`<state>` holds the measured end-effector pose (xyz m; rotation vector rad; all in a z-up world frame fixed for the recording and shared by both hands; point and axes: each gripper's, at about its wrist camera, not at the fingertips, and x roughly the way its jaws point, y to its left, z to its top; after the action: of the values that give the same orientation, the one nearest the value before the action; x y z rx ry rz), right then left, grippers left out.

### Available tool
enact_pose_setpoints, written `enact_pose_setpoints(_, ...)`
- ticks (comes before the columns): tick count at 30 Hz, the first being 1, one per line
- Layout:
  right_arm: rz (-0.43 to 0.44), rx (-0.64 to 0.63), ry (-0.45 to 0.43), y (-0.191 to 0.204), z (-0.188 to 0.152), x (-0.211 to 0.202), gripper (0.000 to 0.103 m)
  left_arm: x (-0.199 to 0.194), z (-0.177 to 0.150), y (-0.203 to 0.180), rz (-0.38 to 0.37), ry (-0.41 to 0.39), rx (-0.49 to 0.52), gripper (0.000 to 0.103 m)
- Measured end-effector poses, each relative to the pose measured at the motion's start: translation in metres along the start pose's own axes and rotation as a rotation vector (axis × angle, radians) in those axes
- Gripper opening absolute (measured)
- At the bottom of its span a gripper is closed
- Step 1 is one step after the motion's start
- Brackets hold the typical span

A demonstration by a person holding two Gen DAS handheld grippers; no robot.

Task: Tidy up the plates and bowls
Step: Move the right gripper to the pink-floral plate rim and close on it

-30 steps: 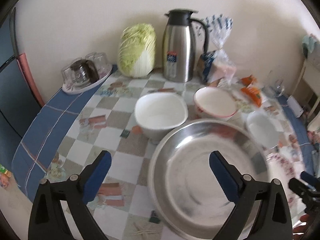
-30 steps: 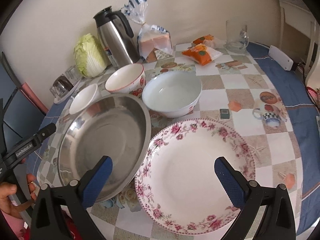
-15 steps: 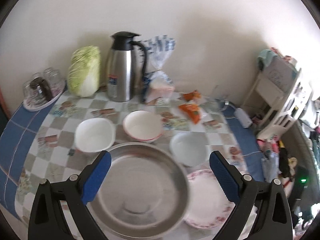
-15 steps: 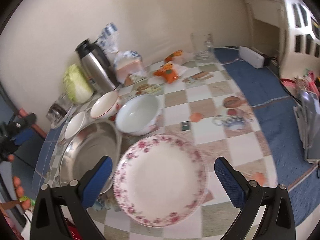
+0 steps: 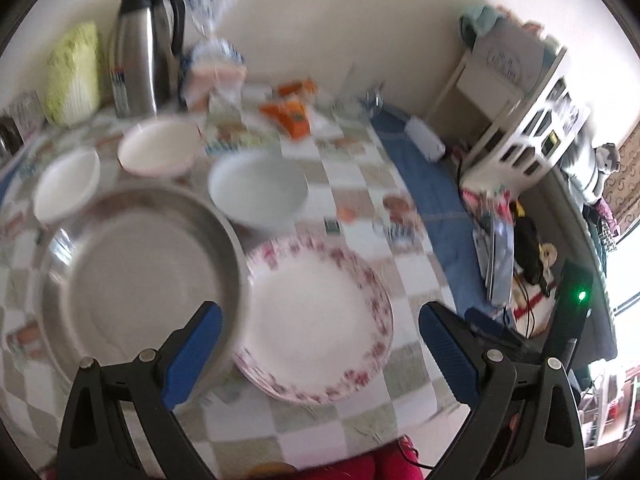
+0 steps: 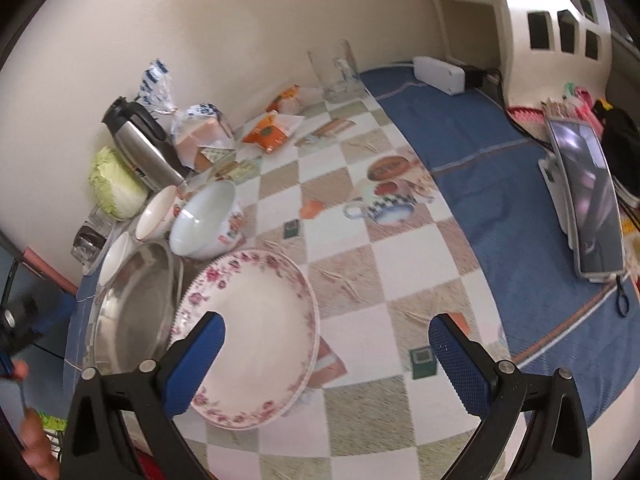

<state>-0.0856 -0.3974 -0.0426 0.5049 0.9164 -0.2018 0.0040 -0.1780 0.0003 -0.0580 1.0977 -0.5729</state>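
I hold my left gripper (image 5: 316, 344) spread wide and empty, raised above the bench (image 5: 360, 184) and angled down at the floral plate (image 5: 320, 320). My right gripper (image 6: 326, 346) is likewise spread and grasps nothing, hovering over the near right edge of that same plate (image 6: 256, 328). Touching the plate's left rim sits the steel basin (image 5: 140, 276). Just behind the plate stands a white bowl (image 5: 258, 188); a red-rimmed bowl (image 5: 160, 148) and a small white bowl (image 5: 66, 184) lie behind the basin. Farther back from the plate, by the wall, stand a steel jug (image 5: 142, 46) and a cabbage (image 5: 74, 74).
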Motion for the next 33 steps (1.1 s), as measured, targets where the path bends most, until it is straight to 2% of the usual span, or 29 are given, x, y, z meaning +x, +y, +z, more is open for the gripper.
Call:
enact_pose_setpoints(9, 0.042, 0.040, 0.052, -0.015, -0.009, 0.020, 0.101, 0.041, -0.033, -0.001, 0.071, 0.106, -0.063, 0.098)
enact_pose_setpoints(14, 0.075, 0.045, 0.085, -0.010, -0.013, 0.038, 0.085, 0.046, -0.034, 0.015, 0.075, 0.119, -0.151, 0.097)
enact_pose_setpoints(18, 0.102, 0.038, 0.112, -0.004, -0.016, 0.054, 0.072, 0.056, -0.036, 0.024, 0.067, 0.162, -0.189, 0.083)
enact_pose_setpoints(20, 0.114, 0.040, 0.123, -0.001, -0.016, 0.062, 0.059, 0.061, -0.038, 0.028, 0.060, 0.182, -0.211, 0.083)
enact_pose_setpoints(22, 0.127, 0.045, 0.138, 0.002, -0.016, 0.070, 0.051, 0.064, -0.038, 0.029, 0.052, 0.193, -0.218, 0.082)
enact_pose_setpoints(26, 0.141, 0.045, 0.137, 0.007, -0.015, 0.079, 0.039, 0.069, -0.037, 0.032, 0.041, 0.201, -0.231, 0.080)
enact_pose_setpoints(30, 0.142, 0.027, 0.142, 0.013, -0.013, 0.083, 0.032, 0.073, -0.037, 0.032, 0.036, 0.210, -0.231, 0.078)
enact_pose_setpoints(33, 0.110, 0.013, 0.139, 0.012, -0.012, 0.084, 0.021, 0.075, -0.038, 0.031, 0.032, 0.215, -0.235, 0.077)
